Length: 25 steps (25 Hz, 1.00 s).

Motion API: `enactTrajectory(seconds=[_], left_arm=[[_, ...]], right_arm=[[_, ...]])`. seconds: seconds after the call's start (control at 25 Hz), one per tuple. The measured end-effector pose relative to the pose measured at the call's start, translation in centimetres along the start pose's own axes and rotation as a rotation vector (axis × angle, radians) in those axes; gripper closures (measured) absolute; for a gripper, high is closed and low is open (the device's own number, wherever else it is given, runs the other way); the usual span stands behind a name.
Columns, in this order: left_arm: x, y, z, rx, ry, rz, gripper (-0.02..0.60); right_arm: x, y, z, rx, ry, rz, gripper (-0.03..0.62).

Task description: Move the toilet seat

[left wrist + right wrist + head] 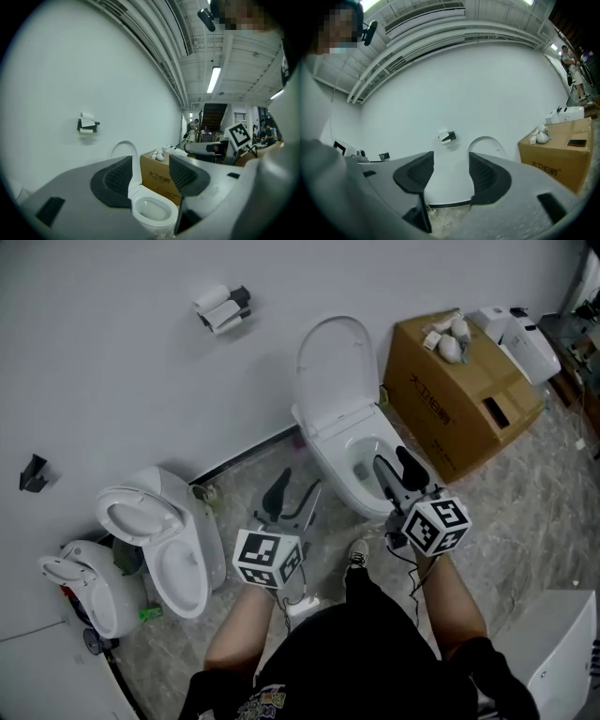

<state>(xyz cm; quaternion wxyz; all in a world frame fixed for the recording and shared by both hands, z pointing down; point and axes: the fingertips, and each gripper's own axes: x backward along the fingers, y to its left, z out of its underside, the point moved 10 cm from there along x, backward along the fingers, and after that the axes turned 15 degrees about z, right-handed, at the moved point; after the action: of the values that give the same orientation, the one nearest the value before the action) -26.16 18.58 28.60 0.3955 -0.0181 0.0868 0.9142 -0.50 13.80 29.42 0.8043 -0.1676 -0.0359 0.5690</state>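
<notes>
A white toilet (330,448) stands against the wall, its seat and lid (336,367) raised upright. My right gripper (394,468) hovers open over the bowl's front right rim, with nothing between its fingers. My left gripper (292,495) is open above the floor to the left of the bowl. In the left gripper view the bowl (150,211) and the raised seat (124,154) show through the gap of the open left gripper (150,176). In the right gripper view the open right gripper (451,176) faces the wall, and the raised lid (487,143) rises above its right jaw.
A cardboard box (459,399) with small white items on top stands right of the toilet. A second toilet (169,540) and loose toilet parts (89,582) lie at the left. A paper holder (223,308) hangs on the wall. The person's shoe (357,553) is near the bowl's base.
</notes>
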Motion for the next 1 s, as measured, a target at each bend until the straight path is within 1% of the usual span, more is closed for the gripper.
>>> enactTrajectory(seconds=[0.32,0.64,0.84,1.0], left_arm=[[-8.0,5.7,-1.6,0.016,-0.008,-0.020,0.357],[-15.8,8.4,-2.4,0.004,-0.013,-0.006,0.357],[-19.6,9.2,-2.9,0.000,0.002,0.030,0.357],[-22.9,10.3,-3.6,-0.008,0.005,0.083,0.357]], right_arm=[[-9.1,-4.4,-2.6,-0.004,0.027,-0.010,0.352],[-14.6,-9.6,-3.8,0.002,0.034,-0.011,0.352],[-16.0,-12.1,-4.9,-0.020,0.015,0.024,0.352],[-16.7,-14.2,-5.7,-0.037,-0.008,0.084,0.353]])
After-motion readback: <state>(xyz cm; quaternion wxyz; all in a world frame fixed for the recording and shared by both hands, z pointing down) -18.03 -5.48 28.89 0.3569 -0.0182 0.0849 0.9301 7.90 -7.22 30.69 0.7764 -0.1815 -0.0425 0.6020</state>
